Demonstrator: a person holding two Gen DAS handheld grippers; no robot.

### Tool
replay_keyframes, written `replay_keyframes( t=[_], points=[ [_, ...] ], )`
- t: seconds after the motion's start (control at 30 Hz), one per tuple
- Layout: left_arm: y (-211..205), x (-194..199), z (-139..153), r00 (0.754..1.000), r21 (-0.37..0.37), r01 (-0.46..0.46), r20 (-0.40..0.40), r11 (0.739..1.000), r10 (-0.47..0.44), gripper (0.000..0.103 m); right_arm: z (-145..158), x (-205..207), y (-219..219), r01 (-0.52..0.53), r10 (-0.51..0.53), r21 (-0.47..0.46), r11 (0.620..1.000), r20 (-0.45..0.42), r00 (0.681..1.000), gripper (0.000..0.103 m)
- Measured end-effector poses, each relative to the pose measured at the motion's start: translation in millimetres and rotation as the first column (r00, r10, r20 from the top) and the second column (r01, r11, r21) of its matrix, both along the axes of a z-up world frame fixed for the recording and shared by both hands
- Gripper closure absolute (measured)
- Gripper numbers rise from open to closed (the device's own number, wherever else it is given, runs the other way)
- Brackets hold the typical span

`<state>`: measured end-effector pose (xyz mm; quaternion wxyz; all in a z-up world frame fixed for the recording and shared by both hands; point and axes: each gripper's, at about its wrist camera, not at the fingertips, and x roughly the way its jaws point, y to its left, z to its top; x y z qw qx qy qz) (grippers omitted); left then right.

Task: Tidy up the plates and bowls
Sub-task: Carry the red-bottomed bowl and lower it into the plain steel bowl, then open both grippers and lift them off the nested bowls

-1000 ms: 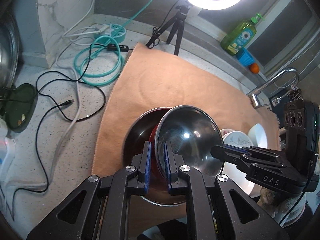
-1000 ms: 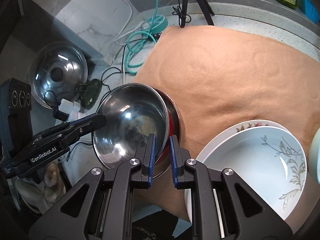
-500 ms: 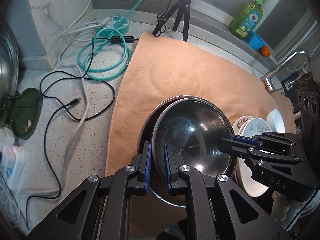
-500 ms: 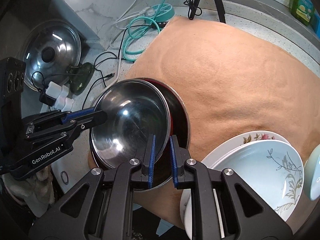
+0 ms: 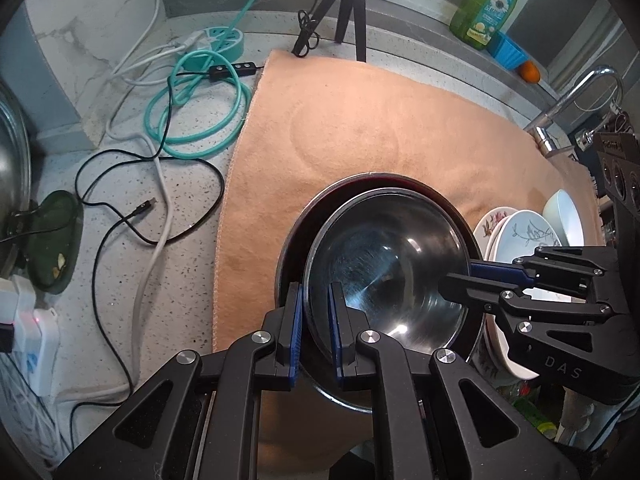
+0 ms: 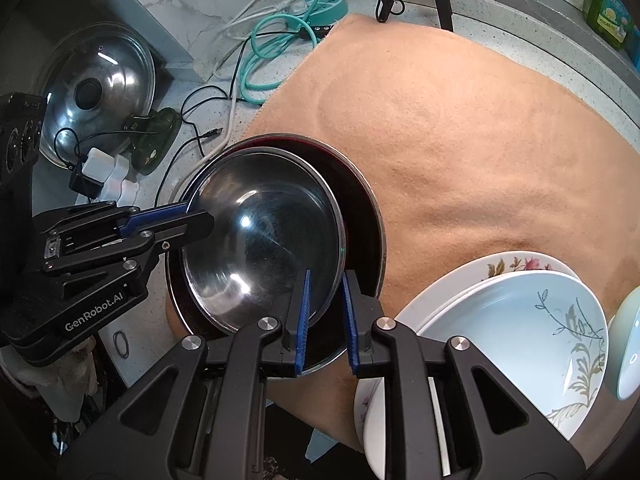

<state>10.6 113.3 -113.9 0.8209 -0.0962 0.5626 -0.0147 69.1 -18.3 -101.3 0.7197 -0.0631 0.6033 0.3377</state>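
A shiny steel bowl (image 5: pixel 384 264) (image 6: pixel 264 240) sits nested inside a larger steel bowl with a dark red inside (image 5: pixel 360 184) (image 6: pixel 360 200) on the tan towel (image 5: pixel 360 120) (image 6: pixel 480 140). My left gripper (image 5: pixel 314 296) straddles the inner bowl's near rim, pads slightly apart around it. My right gripper (image 6: pixel 325 284) straddles the opposite rim the same way. Each gripper shows in the other's view, the right one (image 5: pixel 456 276) and the left one (image 6: pixel 196 216), at the rim. Stacked floral plates (image 6: pixel 516 304) (image 5: pixel 516 228) lie to the right.
A pale blue bowl (image 5: pixel 564 216) (image 6: pixel 628 344) sits past the plates. Cables and a teal hose (image 5: pixel 192 112) lie left of the towel, with a pot lid (image 6: pixel 96 84), a tripod (image 5: pixel 348 4), a soap bottle (image 5: pixel 484 4) and a faucet (image 5: pixel 568 100).
Both grippers lowered the tilted steel bowl until it settled level inside the larger bowl. Their jaws have widened a little around the rim.
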Motion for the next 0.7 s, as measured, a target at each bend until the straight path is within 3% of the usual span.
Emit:
replay_keyframes(
  t=[0.2,0.7],
  points=[
    [-0.9,1.6,-0.9,1.0,0.007,0.013,-0.013,1.0,-0.012,0.092,1.6,-1.7,3.4,-0.006,0.006,-0.006,1.0,-0.008,1.0,0.069],
    [4.5,2.0,0.5,1.0,-0.008,-0.007,-0.011,1.0,0.007,0.092,3.8,-0.3,1.5,0.016,-0.015,0.019,1.0,-0.039,0.999,0.066]
  ],
)
